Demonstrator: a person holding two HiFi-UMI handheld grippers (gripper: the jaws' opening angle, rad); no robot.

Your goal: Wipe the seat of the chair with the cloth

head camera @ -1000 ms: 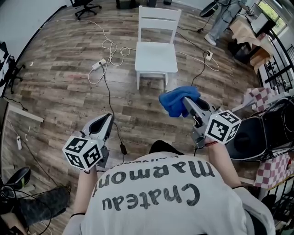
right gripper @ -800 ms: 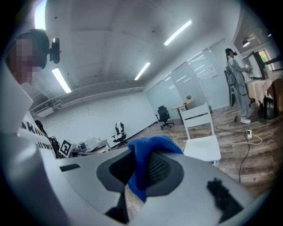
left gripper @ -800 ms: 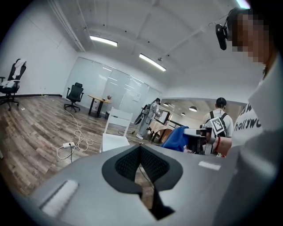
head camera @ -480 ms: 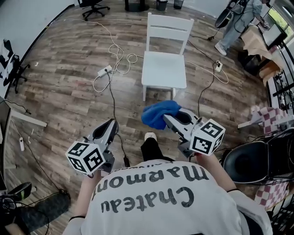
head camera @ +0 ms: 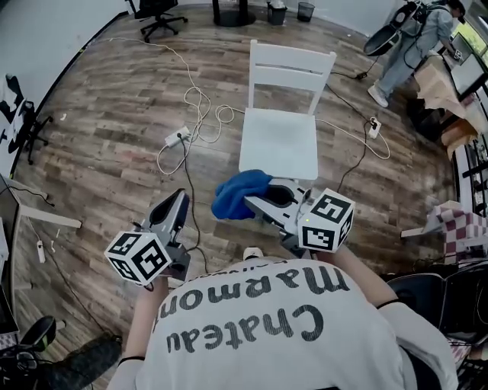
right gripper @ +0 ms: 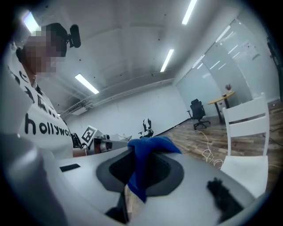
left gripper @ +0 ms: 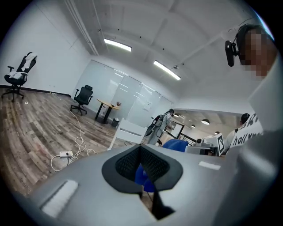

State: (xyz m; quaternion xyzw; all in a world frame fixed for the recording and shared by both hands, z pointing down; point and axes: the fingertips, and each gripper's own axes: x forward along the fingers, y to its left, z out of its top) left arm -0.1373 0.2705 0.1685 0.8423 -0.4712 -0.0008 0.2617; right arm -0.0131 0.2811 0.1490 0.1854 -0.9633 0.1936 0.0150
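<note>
A white wooden chair [head camera: 284,110] stands on the plank floor ahead of me, its seat [head camera: 279,145] bare. My right gripper [head camera: 252,201] is shut on a bunched blue cloth [head camera: 235,194] and holds it in the air just short of the seat's front left corner. In the right gripper view the cloth [right gripper: 145,152] hangs pinched between the jaws of the right gripper [right gripper: 139,165], with the chair [right gripper: 246,130] off to the right. My left gripper [head camera: 180,199] hangs lower left, shut and empty. The left gripper view shows the left gripper [left gripper: 140,153] with the cloth [left gripper: 175,145] beyond it.
White cables and a power strip [head camera: 177,138] lie on the floor left of the chair; another cable and a plug [head camera: 374,126] lie on its right. A person [head camera: 423,34] stands at the back right. An office chair [head camera: 155,9] is at the back left, a checked cloth [head camera: 467,228] at the right.
I have come closer to the chair. My right gripper has swung left with the blue cloth, from the right of the chair to its front left corner. The left gripper has barely moved.
</note>
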